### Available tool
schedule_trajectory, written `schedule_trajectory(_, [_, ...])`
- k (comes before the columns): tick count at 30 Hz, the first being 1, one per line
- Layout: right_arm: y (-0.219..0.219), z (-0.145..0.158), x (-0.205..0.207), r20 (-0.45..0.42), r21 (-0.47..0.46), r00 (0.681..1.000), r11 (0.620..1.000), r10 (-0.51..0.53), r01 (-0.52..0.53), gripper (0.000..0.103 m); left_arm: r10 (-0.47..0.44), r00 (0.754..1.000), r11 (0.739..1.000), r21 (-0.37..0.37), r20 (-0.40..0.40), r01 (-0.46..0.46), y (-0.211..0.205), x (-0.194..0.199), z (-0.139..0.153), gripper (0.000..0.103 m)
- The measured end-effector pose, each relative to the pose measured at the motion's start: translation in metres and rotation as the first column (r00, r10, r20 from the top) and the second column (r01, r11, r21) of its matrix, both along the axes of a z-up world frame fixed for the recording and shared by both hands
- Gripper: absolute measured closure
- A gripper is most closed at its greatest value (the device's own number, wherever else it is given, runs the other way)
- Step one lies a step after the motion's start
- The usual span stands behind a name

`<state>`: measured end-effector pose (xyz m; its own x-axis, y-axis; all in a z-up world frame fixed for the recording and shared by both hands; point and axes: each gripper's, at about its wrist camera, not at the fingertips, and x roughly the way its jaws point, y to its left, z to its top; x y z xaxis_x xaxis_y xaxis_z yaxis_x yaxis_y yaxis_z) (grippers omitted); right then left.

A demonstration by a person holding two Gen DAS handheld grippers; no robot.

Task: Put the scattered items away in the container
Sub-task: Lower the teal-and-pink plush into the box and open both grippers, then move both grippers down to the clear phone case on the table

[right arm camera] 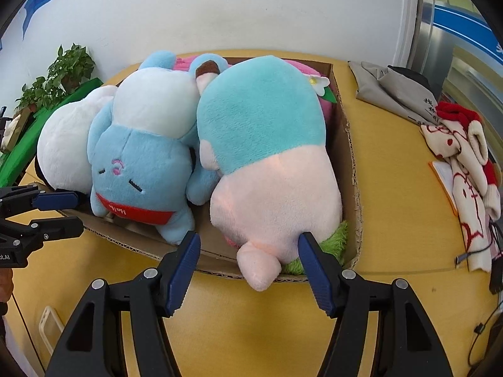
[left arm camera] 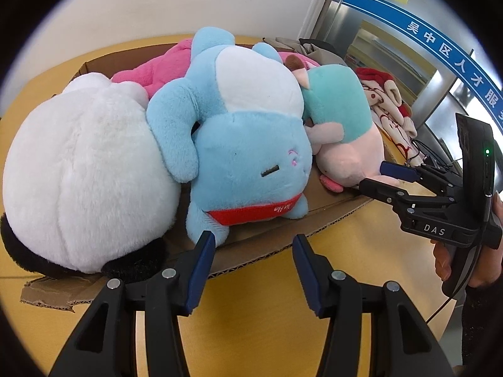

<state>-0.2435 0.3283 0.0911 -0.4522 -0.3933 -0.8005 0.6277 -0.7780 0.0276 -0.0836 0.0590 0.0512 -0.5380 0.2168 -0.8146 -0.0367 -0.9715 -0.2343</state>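
Note:
A shallow cardboard box (left arm camera: pixel 270 242) (right arm camera: pixel 349 144) on the yellow table holds several plush toys: a white one (left arm camera: pixel 85 169) (right arm camera: pixel 66 144), a blue one with a red scarf (left arm camera: pixel 248 144) (right arm camera: pixel 141 163), a teal and pink one (left arm camera: pixel 342 125) (right arm camera: pixel 270 157), and a bright pink one (left arm camera: pixel 151 72) behind. My left gripper (left arm camera: pixel 253 248) is open and empty just in front of the box, near the blue plush. My right gripper (right arm camera: pixel 248 248) is open and empty at the box's near edge, its fingers either side of the teal and pink plush's foot. Each gripper shows in the other view: the right (left arm camera: pixel 386 177), the left (right arm camera: pixel 63 213).
A red and cream patterned cloth (right arm camera: pixel 465 169) (left arm camera: pixel 386 103) and a grey fabric bag (right arm camera: pixel 393 91) lie on the table right of the box. Cables (right arm camera: pixel 490 251) run along the right edge. Potted plants (right arm camera: pixel 59 75) stand at far left. A white wall is behind.

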Motion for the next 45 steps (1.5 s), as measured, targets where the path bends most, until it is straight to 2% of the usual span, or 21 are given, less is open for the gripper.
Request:
schedule_trajectory(4, [0.008, -0.001, 0.027, 0.016, -0.001, 1.000, 1.000, 0.003, -0.003, 0.033, 0.008, 1.000, 1.000, 0.018, 0.015, -0.008, 0.003, 0.024, -0.001, 0.052])
schedule_trajectory(9, [0.022, 0.003, 0.047, 0.006, -0.025, 1.000, 1.000, -0.018, 0.018, 0.026, 0.010, 1.000, 1.000, -0.025, -0.018, -0.010, 0.011, 0.053, 0.010, 0.052])
schedule_trajectory(11, [0.024, 0.012, 0.057, -0.021, -0.051, 1.000, 0.999, -0.005, 0.004, 0.005, 0.044, 0.996, 0.998, -0.041, -0.072, -0.047, 0.008, 0.065, 0.024, 0.052])
schedule_trajectory(12, [0.025, 0.020, 0.064, -0.047, -0.078, 0.999, 0.997, 0.000, -0.004, 0.004, 0.076, 0.991, 0.996, -0.047, -0.109, -0.081, 0.004, 0.071, 0.033, 0.051])
schedule_trajectory(16, [0.025, 0.054, 0.093, -0.157, -0.162, 0.988, 0.986, 0.009, -0.034, 0.000, 0.175, 0.948, 0.981, -0.036, -0.265, -0.191, -0.016, 0.098, 0.067, 0.024])
schedule_trajectory(18, [0.024, 0.067, 0.105, -0.199, -0.179, 0.980, 0.983, 0.015, -0.051, 0.000, 0.207, 0.925, 0.973, -0.035, -0.318, -0.229, -0.027, 0.109, 0.080, 0.024])
schedule_trajectory(20, [0.022, 0.075, 0.115, -0.216, -0.187, 0.976, 0.980, 0.024, -0.066, 0.000, 0.218, 0.917, 0.967, -0.051, -0.333, -0.248, -0.032, 0.120, 0.086, 0.024])
schedule_trajectory(22, [0.022, 0.076, 0.123, -0.206, -0.186, 0.978, 0.980, 0.035, -0.074, 0.000, 0.221, 0.921, 0.965, -0.065, -0.322, -0.255, -0.036, 0.130, 0.084, 0.024])
schedule_trajectory(25, [0.023, 0.059, 0.137, -0.126, -0.153, 0.989, 0.984, 0.075, -0.095, 0.000, 0.216, 0.936, 0.967, -0.071, -0.279, -0.245, -0.034, 0.144, 0.066, 0.024])
schedule_trajectory(28, [0.019, 0.025, 0.158, -0.021, -0.103, 0.990, 0.985, 0.138, -0.139, 0.000, 0.207, 0.954, 0.972, -0.069, -0.216, -0.226, -0.035, 0.158, 0.039, 0.024])
schedule_trajectory(31, [0.007, -0.007, 0.185, 0.093, -0.075, 0.972, 0.975, 0.216, -0.210, 0.000, 0.212, 0.967, 0.971, -0.077, -0.141, -0.224, -0.035, 0.167, 0.012, 0.024])
schedule_trajectory(34, [-0.009, -0.026, 0.210, 0.124, -0.032, 0.953, 0.961, 0.277, -0.275, 0.001, 0.194, 0.978, 0.977, -0.073, -0.080, -0.200, -0.033, 0.173, -0.009, 0.024])
schedule_trajectory(39, [-0.024, -0.044, 0.222, 0.149, 0.021, 0.946, 0.955, 0.289, -0.296, 0.004, 0.156, 0.988, 0.982, -0.108, 0.000, -0.155, -0.025, 0.176, -0.038, 0.025])
schedule_trajectory(41, [-0.024, -0.050, 0.224, 0.144, 0.053, 0.945, 0.951, 0.295, -0.305, 0.010, 0.139, 0.990, 0.985, -0.103, 0.025, -0.136, -0.020, 0.176, -0.045, 0.026])
schedule_trajectory(42, [-0.024, -0.055, 0.224, 0.152, 0.071, 0.943, 0.949, 0.295, -0.308, 0.012, 0.130, 0.991, 0.987, -0.096, 0.038, -0.126, -0.018, 0.176, -0.049, 0.030])
schedule_trajectory(45, [-0.020, -0.067, 0.222, 0.180, 0.104, 0.942, 0.947, 0.283, -0.304, 0.024, 0.092, 0.992, 0.992, -0.092, 0.086, -0.084, -0.007, 0.173, -0.063, 0.055])
